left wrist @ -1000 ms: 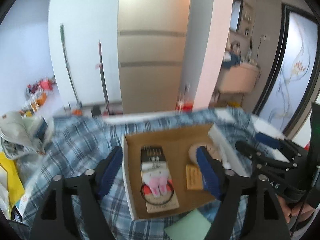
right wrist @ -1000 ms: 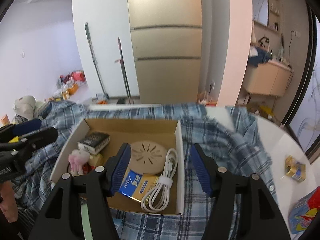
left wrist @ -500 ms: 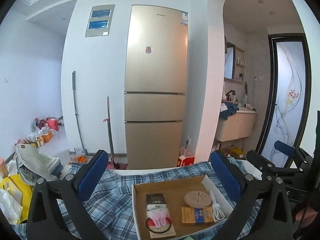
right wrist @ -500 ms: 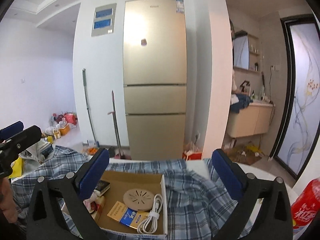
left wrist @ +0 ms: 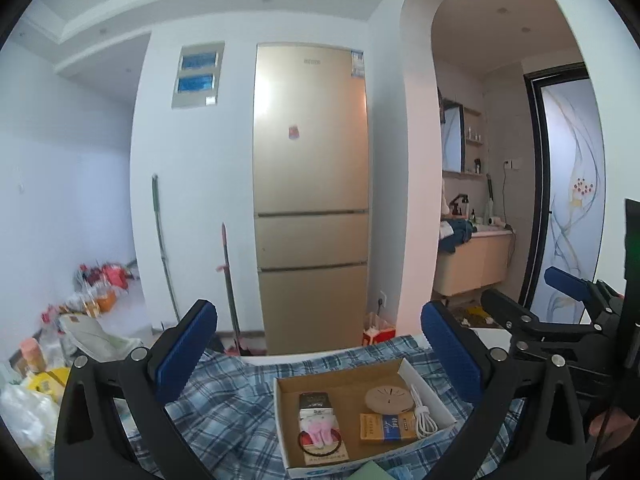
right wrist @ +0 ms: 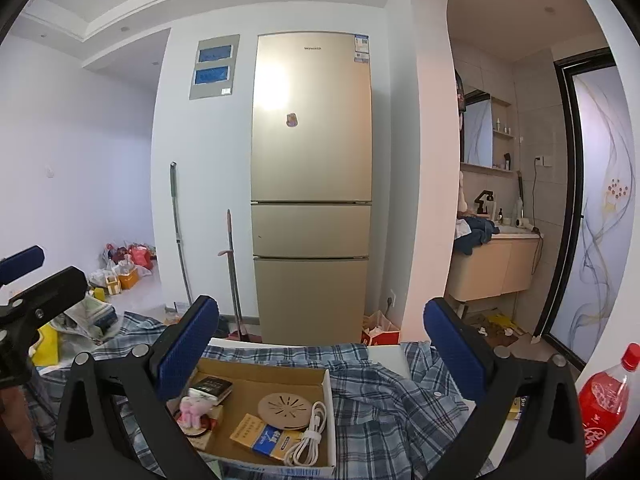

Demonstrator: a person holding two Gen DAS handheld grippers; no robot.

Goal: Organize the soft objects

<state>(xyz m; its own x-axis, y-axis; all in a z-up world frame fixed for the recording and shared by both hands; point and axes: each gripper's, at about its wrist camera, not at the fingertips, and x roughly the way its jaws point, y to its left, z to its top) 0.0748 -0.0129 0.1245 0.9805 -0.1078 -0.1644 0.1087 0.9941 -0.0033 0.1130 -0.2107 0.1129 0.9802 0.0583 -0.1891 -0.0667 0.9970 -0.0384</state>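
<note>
A blue plaid shirt (left wrist: pixel 224 408) lies crumpled over the table, also in the right wrist view (right wrist: pixel 384 404). On it sits an open cardboard box (left wrist: pixel 340 378), seen too in the right wrist view (right wrist: pixel 264 372), holding a small pink plush toy (left wrist: pixel 320 432) (right wrist: pixel 191 410), a round perforated disc (right wrist: pixel 287 405), a yellow-blue packet (right wrist: pixel 264 436) and a coiled white cable (right wrist: pixel 310 436). My left gripper (left wrist: pixel 320 350) is open and empty, raised above and behind the box. My right gripper (right wrist: pixel 322 350) is open and empty, held high to the right.
A gold fridge (left wrist: pixel 310 200) stands behind the table, with a mop and broom (right wrist: pixel 178 240) against the wall. Bags and clutter (left wrist: pixel 48 364) lie at the left. A red soda bottle (right wrist: pixel 604 396) stands at the table's right. A green card (left wrist: pixel 370 472) lies by the box.
Both grippers have lifted up and pulled back from the box and opened wide. The views tilted up from the box to the fridge and ceiling.
</note>
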